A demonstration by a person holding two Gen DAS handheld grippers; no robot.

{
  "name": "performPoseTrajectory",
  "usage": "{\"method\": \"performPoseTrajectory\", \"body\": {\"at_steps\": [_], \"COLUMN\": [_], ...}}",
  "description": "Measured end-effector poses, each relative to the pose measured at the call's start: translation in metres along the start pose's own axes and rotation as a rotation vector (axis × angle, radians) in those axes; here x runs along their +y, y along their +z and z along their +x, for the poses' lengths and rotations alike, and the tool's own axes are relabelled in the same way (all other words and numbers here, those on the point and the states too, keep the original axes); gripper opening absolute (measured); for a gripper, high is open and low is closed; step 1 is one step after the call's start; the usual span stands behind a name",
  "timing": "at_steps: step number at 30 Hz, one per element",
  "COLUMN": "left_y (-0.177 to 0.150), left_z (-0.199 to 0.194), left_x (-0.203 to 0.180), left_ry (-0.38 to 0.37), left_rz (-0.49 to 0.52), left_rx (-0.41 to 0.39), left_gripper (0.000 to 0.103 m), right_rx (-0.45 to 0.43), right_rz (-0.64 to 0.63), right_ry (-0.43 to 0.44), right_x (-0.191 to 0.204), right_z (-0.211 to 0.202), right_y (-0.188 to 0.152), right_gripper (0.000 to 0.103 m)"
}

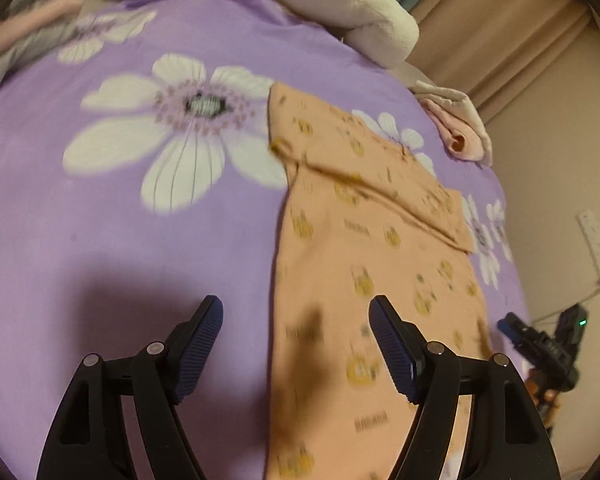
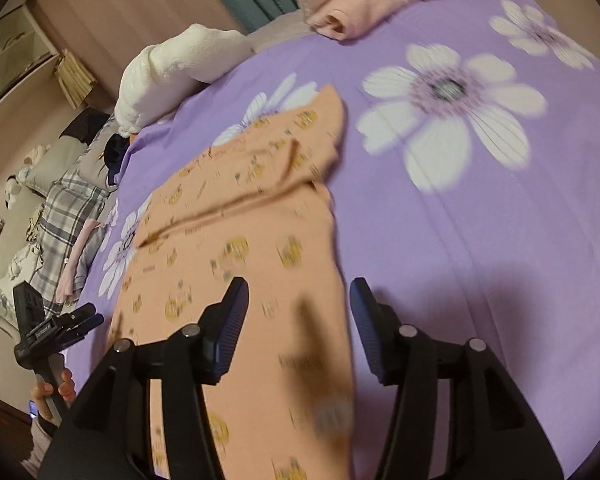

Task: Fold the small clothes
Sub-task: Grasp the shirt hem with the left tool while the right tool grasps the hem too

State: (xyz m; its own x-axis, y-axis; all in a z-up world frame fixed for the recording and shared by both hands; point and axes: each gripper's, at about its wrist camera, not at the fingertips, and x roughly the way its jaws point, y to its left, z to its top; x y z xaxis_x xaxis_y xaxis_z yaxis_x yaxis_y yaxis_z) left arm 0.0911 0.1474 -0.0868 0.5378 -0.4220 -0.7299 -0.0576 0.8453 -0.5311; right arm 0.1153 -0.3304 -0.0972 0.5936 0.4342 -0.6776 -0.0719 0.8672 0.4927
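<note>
— Across the purple flowered bed (image 1: 100, 240), what is the left wrist camera showing?

— A peach printed garment (image 1: 364, 264) is lying flat, its sleeve folded over the body. The left gripper (image 1: 296, 312) is hovering above the garment's near edge, jaws spread wide and gripping nothing. The right gripper (image 1: 540, 340) is showing at the bed's edge, too small to read its jaws. A rolled pink cloth (image 1: 460, 128) is sitting beyond the garment.

— And the right wrist camera?

— The right gripper (image 2: 300, 296) is hanging over the garment (image 2: 240, 248), jaws spread and empty. Only this view is showing a plaid blanket (image 2: 68, 208) and the left gripper (image 2: 80, 324), its jaws looking nearly together, though I cannot tell surely.
</note>
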Motion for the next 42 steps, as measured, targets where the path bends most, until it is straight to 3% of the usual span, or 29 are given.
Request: {"method": "performPoseTrajectory", "body": {"at_steps": [10,13,20,30,42], "left_y": [-0.047,-0.055,-0.07,-0.06,-0.046], "left_z": [-0.011,-0.011,-0.014,-0.001,0.011], "left_x": [0.009,0.011,0.013,0.01,0.0], "left_ry": [-0.163,-0.229,-0.297,-0.347,-0.387], "left_rz": [-0.105,-0.131,-0.15,-0.16,-0.161], "left_rx": [0.054,0.078,0.093,0.105,0.139], "left_gripper": [0.074,0.074,0.074,0.074,0.074], "right_rx": [0.039,0.074,0.129,0.135,0.153], "right_rz": [0.081,0.115,0.141,0.151,0.157], "right_ry": [0.048,0.096,0.202,0.285,0.299], "right_x": [-0.022,-0.027,-0.025,-0.016,-0.008], "right_z": [-0.031,-0.032,-0.031,-0.004,0.018], "right_y": [-0.056,-0.069,-0.092,-0.08,-0.06], "right_gripper": [0.054,0.054,0.054,0.052,0.052]}}
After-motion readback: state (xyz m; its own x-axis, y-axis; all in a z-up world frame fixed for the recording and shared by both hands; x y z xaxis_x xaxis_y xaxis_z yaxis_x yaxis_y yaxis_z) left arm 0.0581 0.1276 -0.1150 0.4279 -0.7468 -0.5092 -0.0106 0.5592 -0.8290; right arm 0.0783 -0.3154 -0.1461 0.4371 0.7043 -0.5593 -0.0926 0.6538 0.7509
